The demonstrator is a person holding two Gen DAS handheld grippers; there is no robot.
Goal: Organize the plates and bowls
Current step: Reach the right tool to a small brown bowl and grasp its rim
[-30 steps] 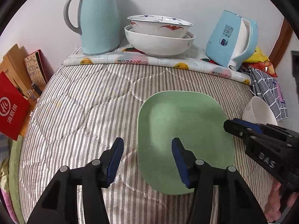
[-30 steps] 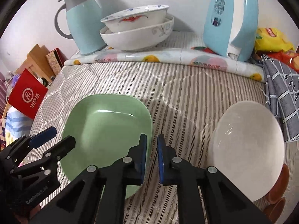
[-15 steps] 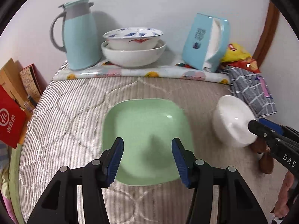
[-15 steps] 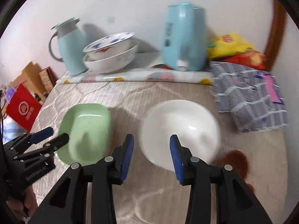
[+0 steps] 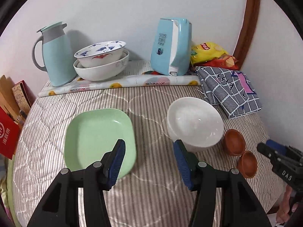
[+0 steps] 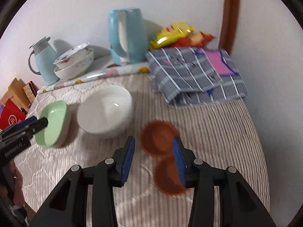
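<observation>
A green square plate (image 5: 98,138) lies on the striped quilt, with a white bowl (image 5: 195,121) to its right and two small brown bowls (image 5: 234,141) further right. Two stacked patterned bowls (image 5: 101,60) stand at the back. My left gripper (image 5: 149,157) is open and empty, above the gap between the plate and the white bowl. My right gripper (image 6: 153,157) is open and empty, its fingers straddling the nearer edge of the brown bowls (image 6: 159,138). The plate (image 6: 54,123) and the white bowl (image 6: 105,111) show to its left.
A blue thermos jug (image 5: 55,54) and a blue kettle (image 5: 172,47) stand by the wall behind a rolled mat (image 5: 121,83). A checked cloth (image 5: 231,90) and snack bags (image 5: 208,51) lie back right. Boxes (image 5: 11,113) flank the bed's left edge.
Both grippers pulled back and swung right. My right gripper opened and moved from the plate past the white bowl to the brown bowls. The left stayed open.
</observation>
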